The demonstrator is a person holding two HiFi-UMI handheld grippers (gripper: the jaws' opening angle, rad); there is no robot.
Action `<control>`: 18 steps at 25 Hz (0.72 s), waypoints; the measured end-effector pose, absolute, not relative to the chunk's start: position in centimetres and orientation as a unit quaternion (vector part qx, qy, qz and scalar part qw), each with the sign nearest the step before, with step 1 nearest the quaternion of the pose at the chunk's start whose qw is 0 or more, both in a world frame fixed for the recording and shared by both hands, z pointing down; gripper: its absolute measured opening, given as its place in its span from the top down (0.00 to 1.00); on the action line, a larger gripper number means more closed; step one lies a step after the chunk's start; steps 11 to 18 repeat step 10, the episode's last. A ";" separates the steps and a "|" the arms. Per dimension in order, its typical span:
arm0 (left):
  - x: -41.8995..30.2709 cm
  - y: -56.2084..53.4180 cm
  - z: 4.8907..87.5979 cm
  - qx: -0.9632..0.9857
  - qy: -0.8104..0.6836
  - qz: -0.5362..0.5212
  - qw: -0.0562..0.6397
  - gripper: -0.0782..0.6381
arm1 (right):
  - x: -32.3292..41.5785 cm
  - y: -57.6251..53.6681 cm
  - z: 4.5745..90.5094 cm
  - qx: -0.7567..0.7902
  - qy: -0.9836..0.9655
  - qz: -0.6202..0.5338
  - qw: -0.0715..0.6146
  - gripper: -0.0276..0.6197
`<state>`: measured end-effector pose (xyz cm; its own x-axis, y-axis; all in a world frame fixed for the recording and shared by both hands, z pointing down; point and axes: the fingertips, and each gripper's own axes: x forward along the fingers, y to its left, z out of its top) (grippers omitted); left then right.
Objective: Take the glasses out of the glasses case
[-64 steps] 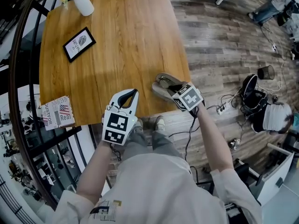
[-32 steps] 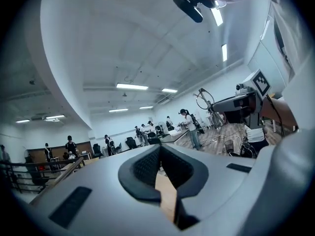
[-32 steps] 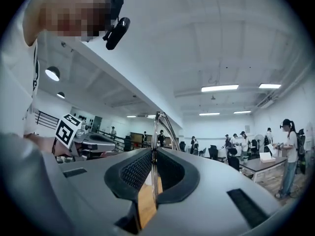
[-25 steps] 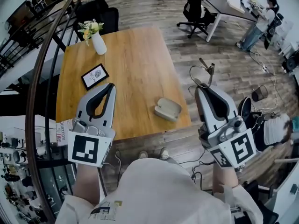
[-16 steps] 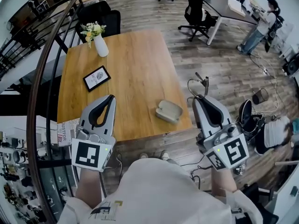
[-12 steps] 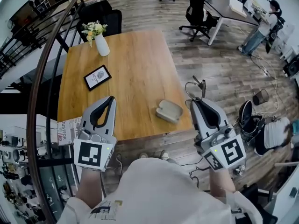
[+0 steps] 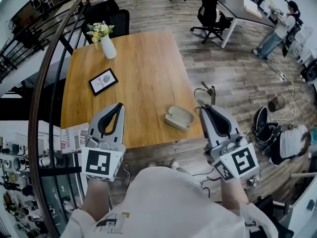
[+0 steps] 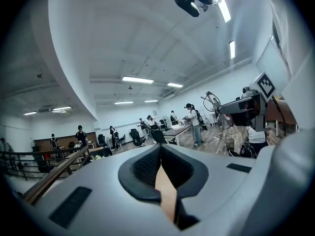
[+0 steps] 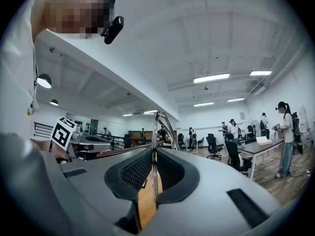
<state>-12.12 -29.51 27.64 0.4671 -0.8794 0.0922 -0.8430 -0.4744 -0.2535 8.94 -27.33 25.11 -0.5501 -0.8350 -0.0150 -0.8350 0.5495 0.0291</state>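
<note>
My right tongs (image 7: 202,109) are clamped on the thin wire-framed glasses (image 7: 204,94), held clear to the right of the open grey clamshell case (image 7: 178,117) on the wooden tabletop (image 7: 138,68). My left tongs (image 7: 119,106) are closed on nothing. I judge the removal done; only setting them down is left.

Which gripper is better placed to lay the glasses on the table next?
Right, probably. The right gripper is shut on the glasses, close by the table; the left gripper is shut and holds nothing.
</note>
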 end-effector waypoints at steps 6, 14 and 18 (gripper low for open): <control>-12.1 -29.7 27.6 -0.852 0.505 -0.103 0.096 0.87 | 9.2 -27.5 25.1 0.475 -0.880 -0.015 0.003 0.87; -12.2 -30.1 27.7 -0.851 0.502 -0.099 0.120 0.87 | 9.4 -27.7 25.2 0.474 -0.880 -0.013 0.004 0.87; -12.2 -30.1 27.7 -0.851 0.502 -0.099 0.120 0.87 | 9.4 -27.7 25.2 0.474 -0.880 -0.013 0.004 0.87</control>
